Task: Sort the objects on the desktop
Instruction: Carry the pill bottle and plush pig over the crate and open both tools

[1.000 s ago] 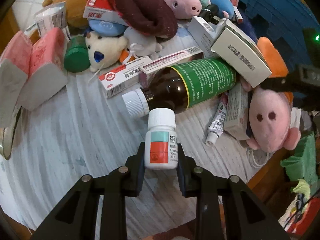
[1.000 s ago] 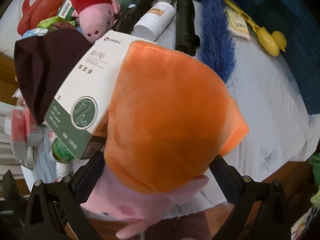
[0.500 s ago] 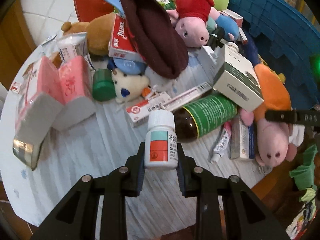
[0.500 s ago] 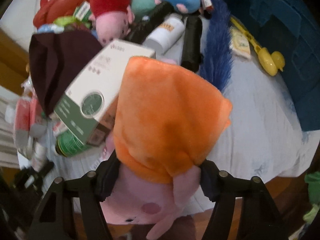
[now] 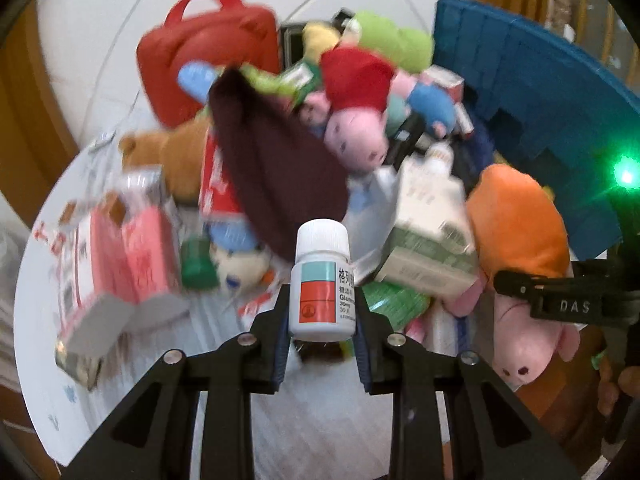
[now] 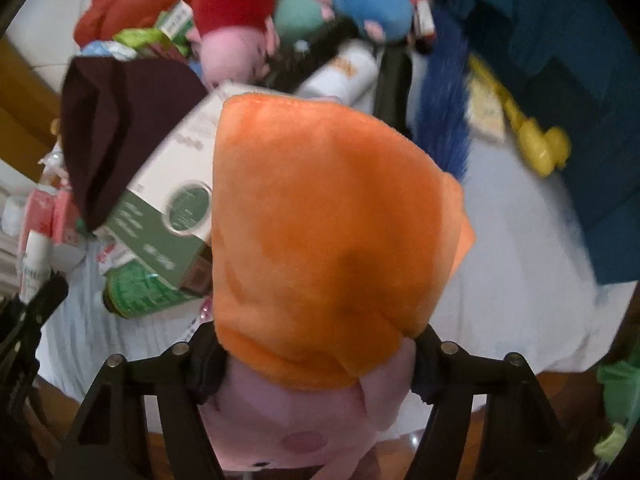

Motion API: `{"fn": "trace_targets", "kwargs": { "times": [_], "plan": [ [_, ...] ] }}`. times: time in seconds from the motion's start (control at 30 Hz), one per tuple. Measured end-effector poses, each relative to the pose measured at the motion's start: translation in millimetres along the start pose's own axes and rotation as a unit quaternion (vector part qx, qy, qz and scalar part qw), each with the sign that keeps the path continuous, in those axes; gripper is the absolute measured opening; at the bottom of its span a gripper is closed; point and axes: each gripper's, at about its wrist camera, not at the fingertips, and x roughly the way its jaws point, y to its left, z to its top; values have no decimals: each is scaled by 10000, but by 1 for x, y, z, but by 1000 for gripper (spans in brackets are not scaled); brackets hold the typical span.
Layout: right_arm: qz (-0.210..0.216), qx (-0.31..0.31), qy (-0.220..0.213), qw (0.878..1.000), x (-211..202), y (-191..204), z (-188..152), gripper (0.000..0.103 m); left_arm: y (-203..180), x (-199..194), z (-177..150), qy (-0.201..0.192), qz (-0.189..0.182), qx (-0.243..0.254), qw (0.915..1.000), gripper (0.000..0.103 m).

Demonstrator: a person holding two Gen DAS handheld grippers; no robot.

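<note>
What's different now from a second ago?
Both grippers lifted up and back from the pile: the left gripper raised the pill bottle clear of the table, and the right gripper raised the pig plush. Both grips stayed shut; the pile stayed put.

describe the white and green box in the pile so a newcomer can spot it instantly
Start at the blue crate behind the heap on the table. In front of it lies the orange-dressed pig plush held in the right claw; the white and green box leans against that plush, resting on a green-labelled bottle. It alone has a white top, dark green side and round green emblem; nearby cartons are red or pink.
</note>
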Motion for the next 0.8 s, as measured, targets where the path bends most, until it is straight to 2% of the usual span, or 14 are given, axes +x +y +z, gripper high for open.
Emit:
{"fn": "trace_targets", "kwargs": {
  "times": [0.3,0.43,0.53,0.7,0.8],
  "plan": [
    [-118,-63,-1210,9926,-88,3,34,71,-45,-40,64,-729,-115,250,9970,27],
    [-93,-143,-1803,9835,-137,-17,49,71,-78,-60,98,-1178,-117,384,9922,27],
    [-37,-251,-2354,9716,-182,-31,62,71,-110,-75,126,-1557,-166,469,9866,27],
    [1,-431,-3296,9431,-269,-77,80,71,-181,-96,177,-2128,-318,593,9748,27],
    [-225,-503,-3687,9279,-312,-113,89,71,-230,-101,204,-2307,-498,664,9695,27]
  ]
}}
